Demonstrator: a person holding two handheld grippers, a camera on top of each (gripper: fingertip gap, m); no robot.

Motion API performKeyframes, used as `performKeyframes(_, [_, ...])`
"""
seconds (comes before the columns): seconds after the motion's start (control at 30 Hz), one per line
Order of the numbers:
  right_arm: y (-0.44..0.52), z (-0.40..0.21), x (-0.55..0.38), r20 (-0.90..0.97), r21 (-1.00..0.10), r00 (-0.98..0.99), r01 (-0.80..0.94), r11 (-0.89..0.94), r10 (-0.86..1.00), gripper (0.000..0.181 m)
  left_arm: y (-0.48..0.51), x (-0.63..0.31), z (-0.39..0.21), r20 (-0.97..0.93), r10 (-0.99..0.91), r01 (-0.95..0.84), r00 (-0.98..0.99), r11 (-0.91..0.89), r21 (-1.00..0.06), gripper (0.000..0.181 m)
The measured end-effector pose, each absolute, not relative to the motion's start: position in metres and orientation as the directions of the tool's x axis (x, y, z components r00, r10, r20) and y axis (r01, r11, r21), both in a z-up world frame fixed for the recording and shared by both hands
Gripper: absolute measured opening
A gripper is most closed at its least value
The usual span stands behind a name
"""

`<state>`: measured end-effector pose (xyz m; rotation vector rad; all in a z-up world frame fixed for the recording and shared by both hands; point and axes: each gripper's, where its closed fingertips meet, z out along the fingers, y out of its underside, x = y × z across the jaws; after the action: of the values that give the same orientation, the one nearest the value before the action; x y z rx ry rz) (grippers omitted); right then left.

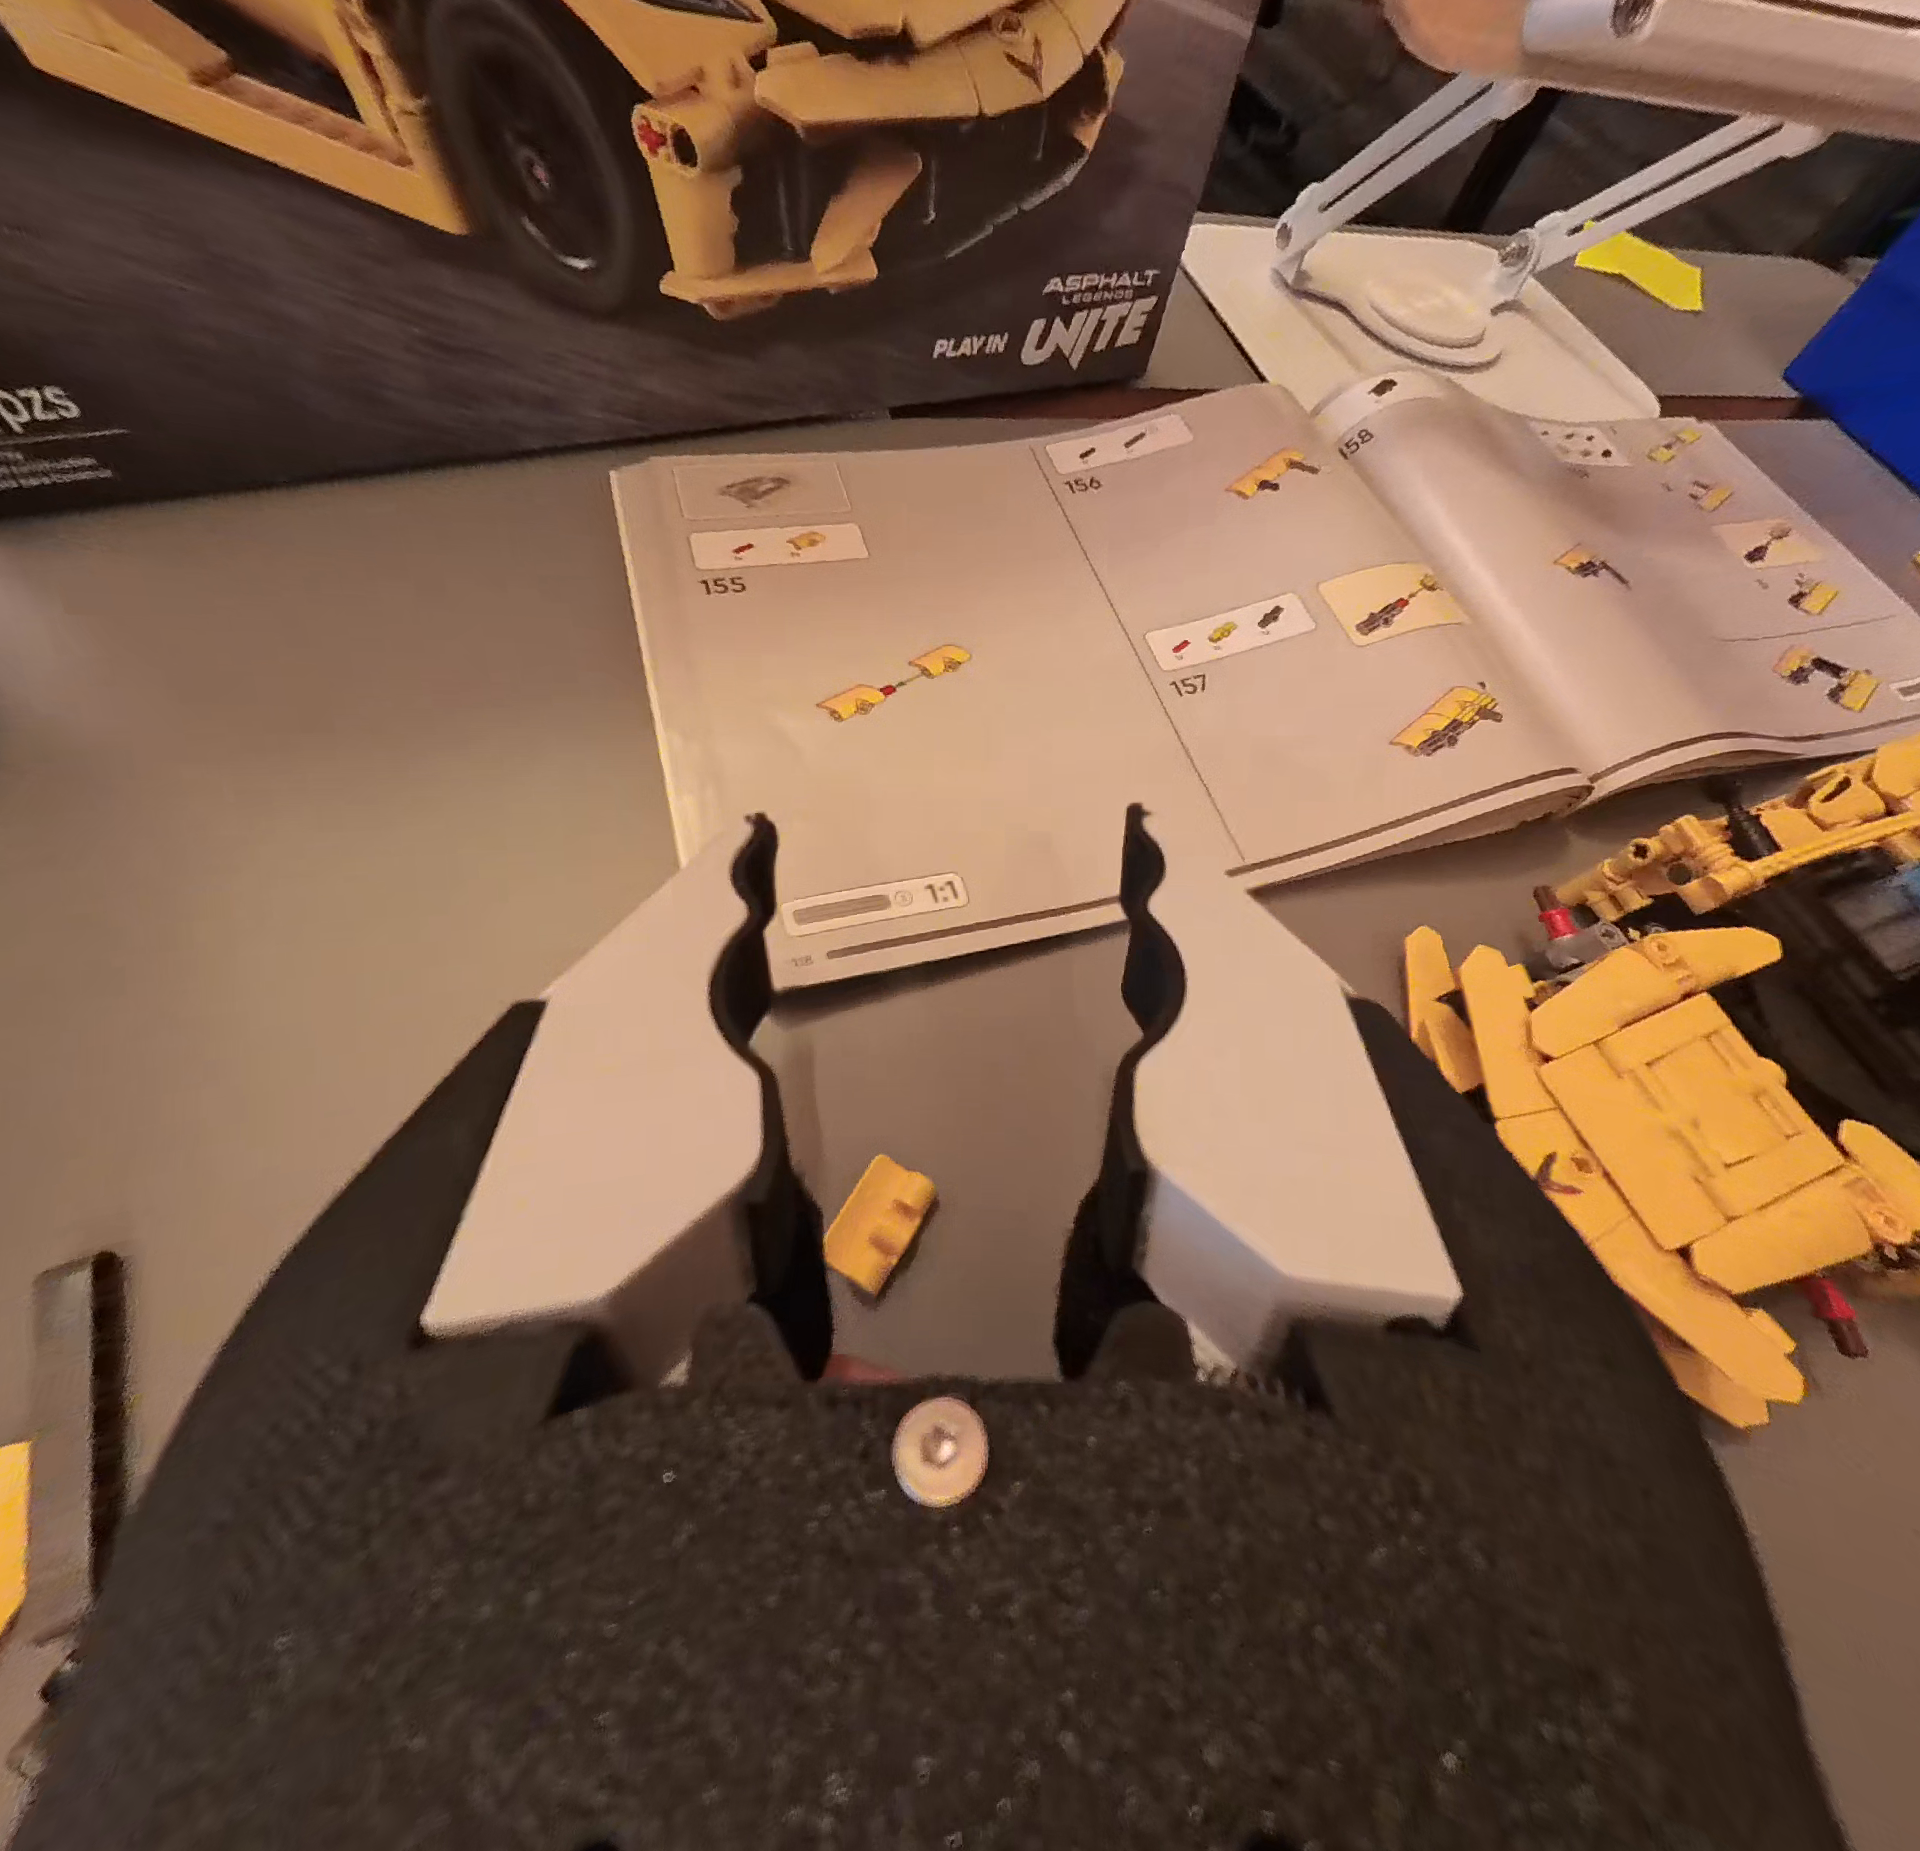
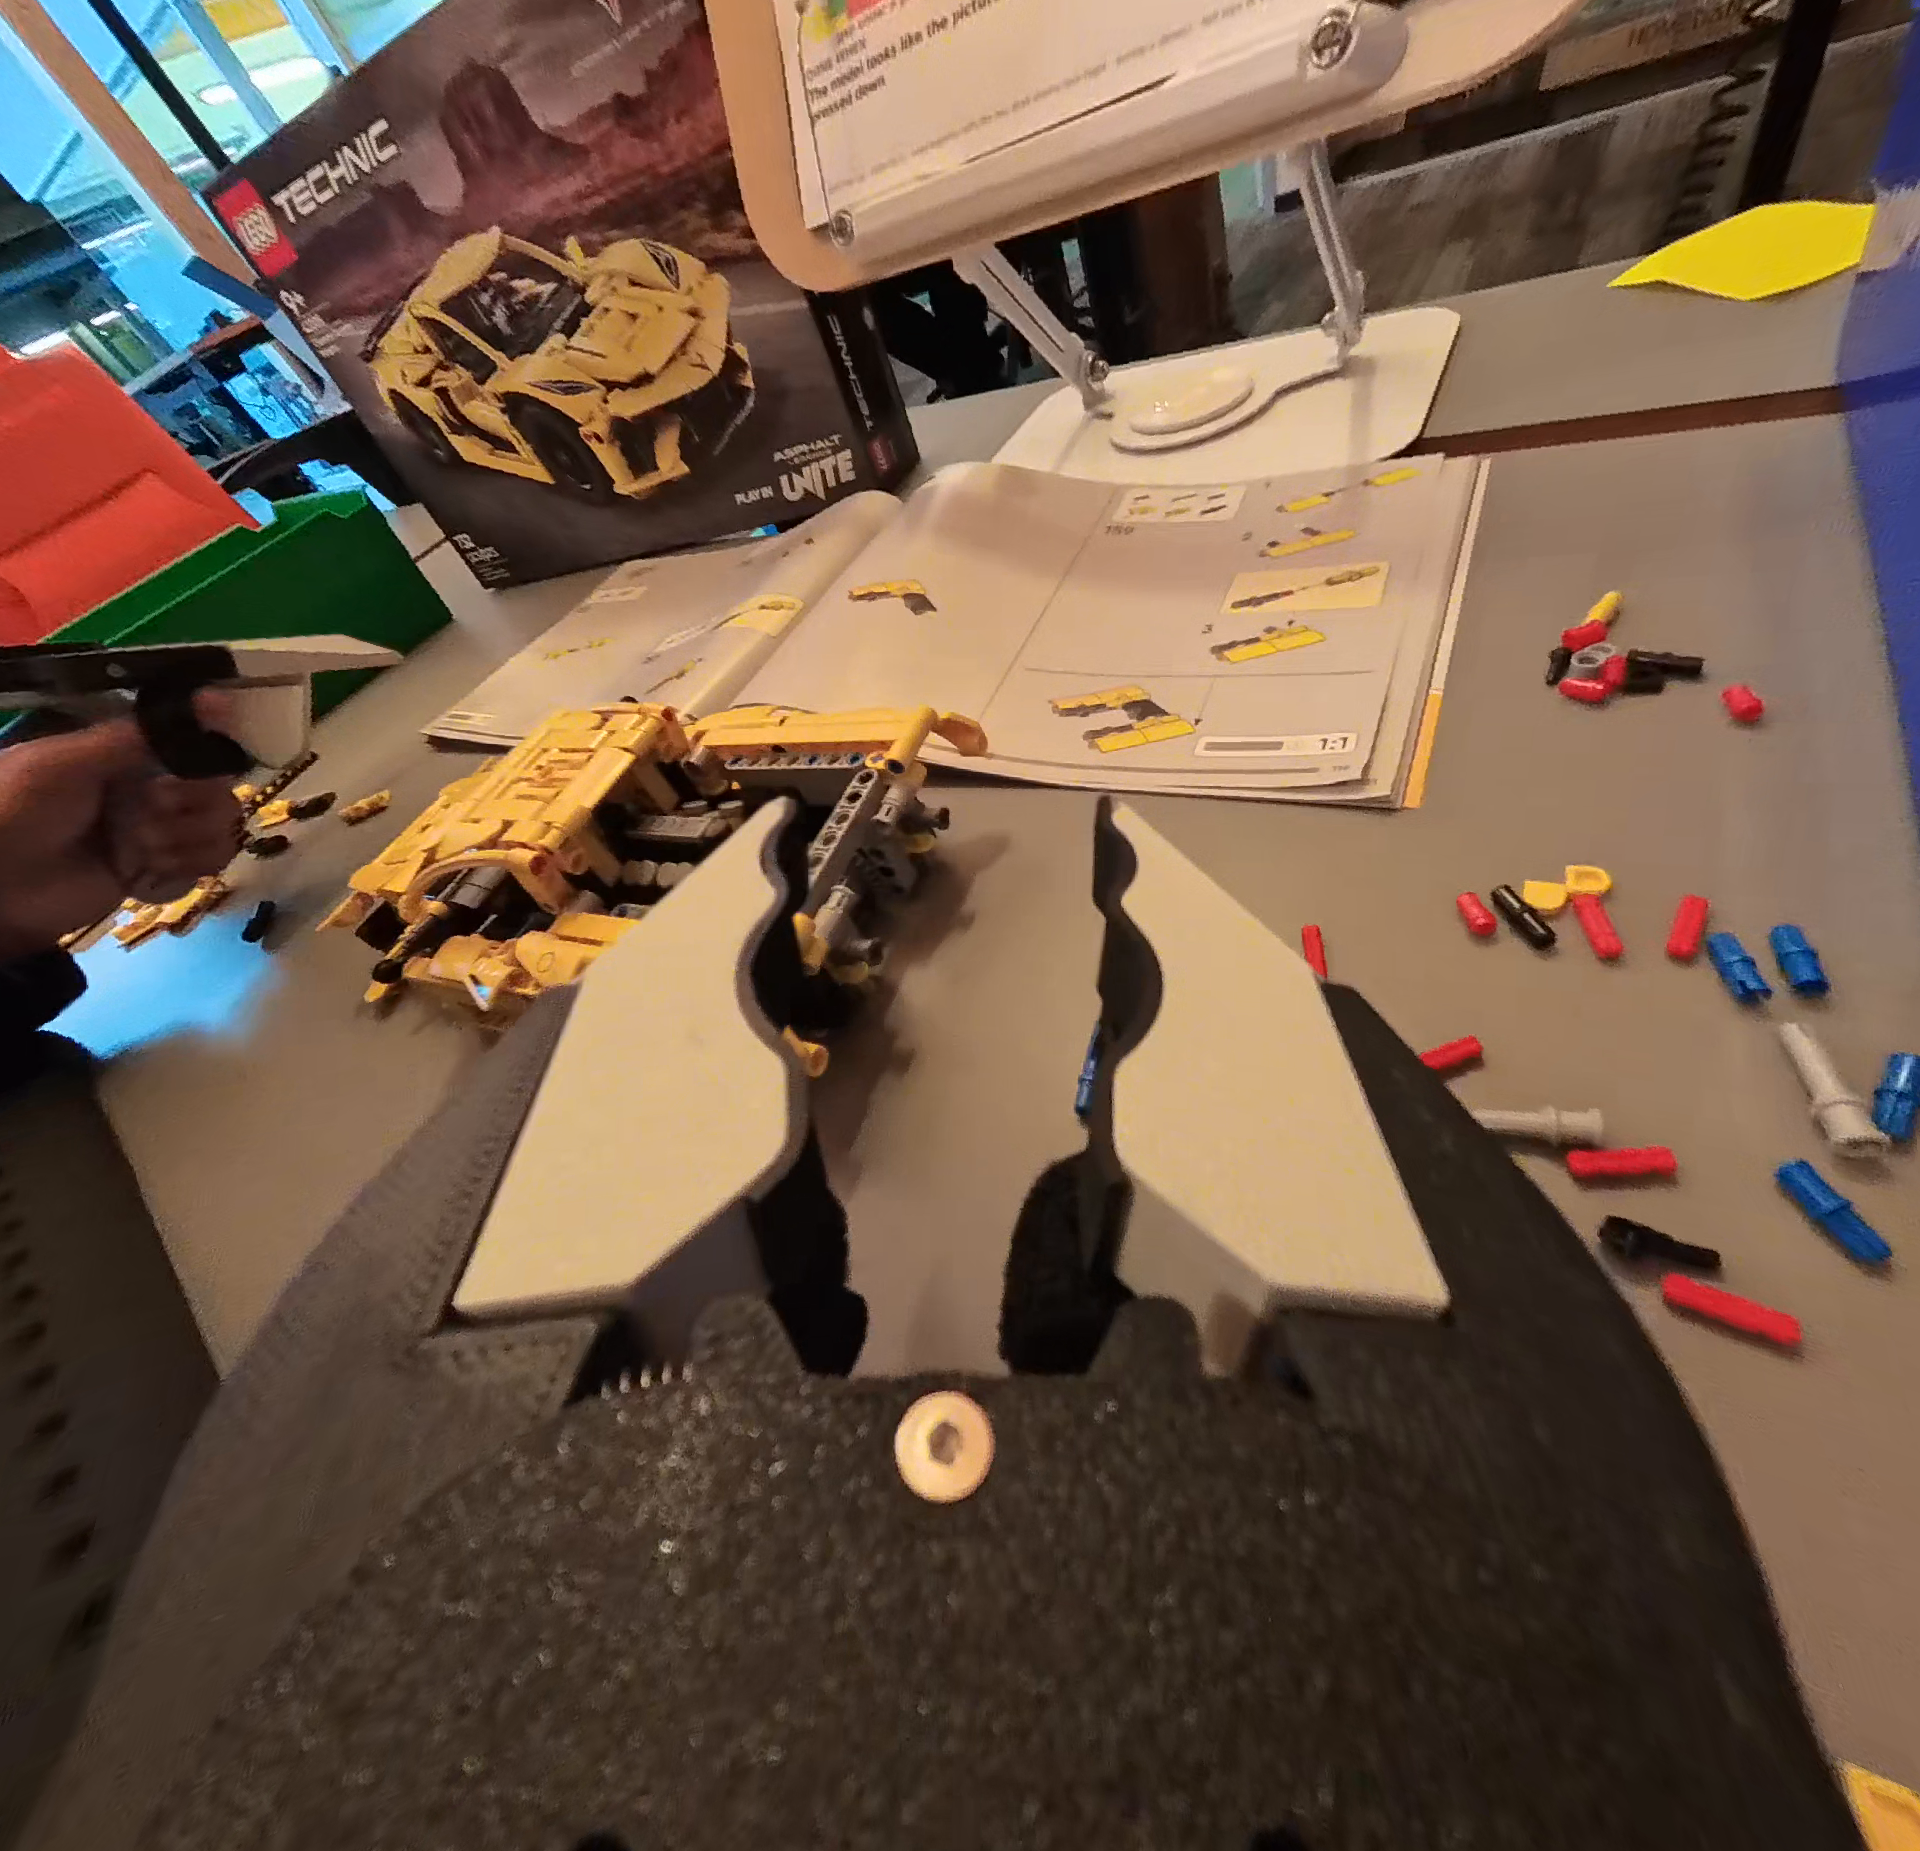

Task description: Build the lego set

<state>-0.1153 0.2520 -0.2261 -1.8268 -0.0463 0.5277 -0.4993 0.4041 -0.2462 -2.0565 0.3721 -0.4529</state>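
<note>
My left gripper (image 1: 945,825) hangs wide and empty over a yellow panel (image 1: 878,1222); I judge that's the next pick. Right gripper (image 2: 940,814), also wide and empty, waits near the car (image 2: 582,845). I must drop and close squarely.

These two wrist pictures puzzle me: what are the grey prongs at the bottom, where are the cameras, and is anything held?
A person holds a two-finger tool in each hand, and a camera on each looks forward along its fingers. The prongs are those fingers. In the left wrist view the left gripper, jaws open, hovers over a small yellow piece on the grey table. In the right wrist view the right gripper, also open, faces the half-built yellow car. An open instruction booklet, the set's box and scattered pins lie around. Nothing is held.
</note>
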Motion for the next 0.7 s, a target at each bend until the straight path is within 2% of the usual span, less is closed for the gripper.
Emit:
performKeyframes(0.1, [0.252, -0.233, -0.114, -0.349, -0.9, 0.895, -0.237, -0.365, 0.278, 0.049, 0.405, -0.507, -0.253, 0.174, -0.43, -0.081, 0.886, -0.513, -0.854, 0.066])
performKeyframes(0.2, [0.252, -0.239, -0.114, -0.374, -0.881, 0.887, -0.248, -0.403, 0.27, 0.045, 0.41, -0.526, -0.261, 0.128, -0.404, -0.107, 0.906, -0.51, -0.854, 0.054])
performKeyframes(0.33, [0.254, -0.24, -0.115, -0.35, -0.888, 0.897, -0.225, -0.402, 0.271, 0.046, 0.41, -0.53, -0.26, 0.212, -0.394, -0.034, 0.895, -0.532, -0.846, 0.054])
performKeyframes(0.43, [0.253, -0.24, -0.114, -0.328, -0.897, 0.906, -0.21, -0.39, 0.268, 0.045, 0.411, -0.535, -0.252, 0.175, -0.384, -0.047, 0.906, -0.504, -0.862, 0.054])
performKeyframes(0.6, [0.251, -0.233, -0.117, -0.31, -0.911, 0.905, -0.195, -0.365, 0.291, 0.044, 0.398, -0.575, -0.184, 0.269, -0.413, 0.073, 0.87, -0.432, -0.899, 0.054])
performKeyframes(0.7, [0.251, -0.232, -0.121, -0.311, -0.912, 0.899, -0.192, -0.363, 0.307, 0.044, 0.372, -0.612, -0.159, 0.188, -0.448, -0.011, 0.874, -0.406, -0.914, 0.055])
